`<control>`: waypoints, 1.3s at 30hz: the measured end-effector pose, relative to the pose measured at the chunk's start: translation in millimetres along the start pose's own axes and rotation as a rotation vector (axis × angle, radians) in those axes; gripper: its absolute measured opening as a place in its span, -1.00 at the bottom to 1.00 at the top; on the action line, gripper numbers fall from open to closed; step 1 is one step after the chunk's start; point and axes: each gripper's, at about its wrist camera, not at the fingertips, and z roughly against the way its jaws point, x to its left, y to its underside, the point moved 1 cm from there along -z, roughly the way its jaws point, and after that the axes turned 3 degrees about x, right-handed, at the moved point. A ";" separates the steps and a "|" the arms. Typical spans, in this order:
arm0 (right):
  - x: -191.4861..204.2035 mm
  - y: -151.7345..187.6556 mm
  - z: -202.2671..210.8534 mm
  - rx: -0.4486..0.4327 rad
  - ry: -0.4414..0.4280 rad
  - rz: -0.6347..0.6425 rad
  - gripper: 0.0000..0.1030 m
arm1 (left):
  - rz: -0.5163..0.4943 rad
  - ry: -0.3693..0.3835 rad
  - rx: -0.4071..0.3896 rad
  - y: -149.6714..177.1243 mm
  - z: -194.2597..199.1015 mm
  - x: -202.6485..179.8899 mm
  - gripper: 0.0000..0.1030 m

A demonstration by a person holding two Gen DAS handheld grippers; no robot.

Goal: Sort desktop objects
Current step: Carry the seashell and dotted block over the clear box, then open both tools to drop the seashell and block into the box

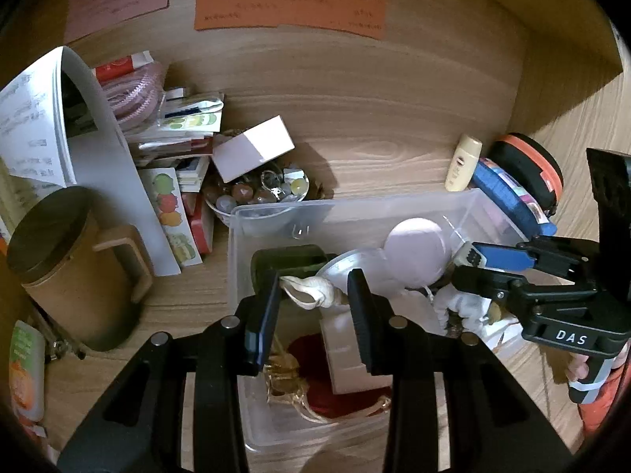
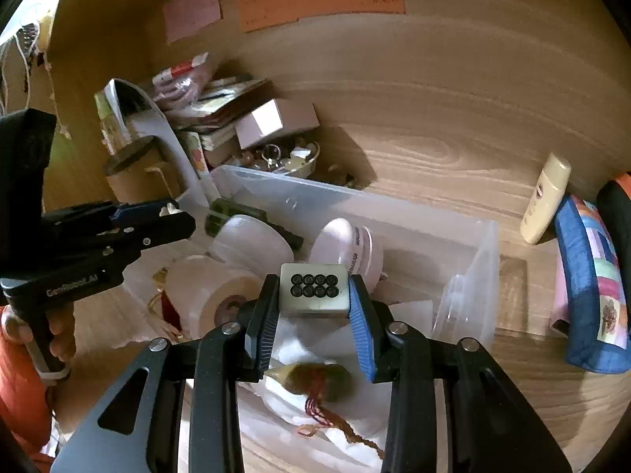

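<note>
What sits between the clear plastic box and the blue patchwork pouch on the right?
Only bare wooden desk separates the clear box from the blue pouch in the right wrist view. A cream bottle stands farther back.

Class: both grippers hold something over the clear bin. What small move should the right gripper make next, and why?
Probably lower a little and open. The right gripper grips a tile marked with eight circles, and it hangs above the bin, over white cloth, so a short drop should land it inside. The left gripper, holding a shell, sits apart to the side.

Wood-grain desk surface (image 1: 374, 149), wooden back panel (image 2: 453, 59), coloured paper notes (image 1: 290, 10) stuck on, dim warm light
</note>
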 end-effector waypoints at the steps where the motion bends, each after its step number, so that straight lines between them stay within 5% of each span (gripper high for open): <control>1: -0.5 0.5 -2.1 0.005 0.005 -0.005 -0.39 | 0.000 -0.001 0.001 0.4 -1.0 -0.1 -0.33; 18: 5.9 2.8 -3.2 -0.015 0.047 0.010 -0.39 | 0.002 0.000 0.034 3.7 -12.1 -1.2 -0.32; 21: 6.1 1.8 -0.6 -0.027 0.050 0.013 -0.36 | 0.009 0.000 0.023 3.9 -9.5 -0.1 -0.11; 27: 4.7 1.2 4.6 -0.058 0.080 0.014 -0.07 | 0.008 -0.005 -0.015 3.8 -2.8 -0.3 -0.05; 39: 1.0 -0.3 9.5 -0.095 0.181 0.021 0.52 | 0.023 -0.049 -0.047 3.2 3.3 3.3 0.44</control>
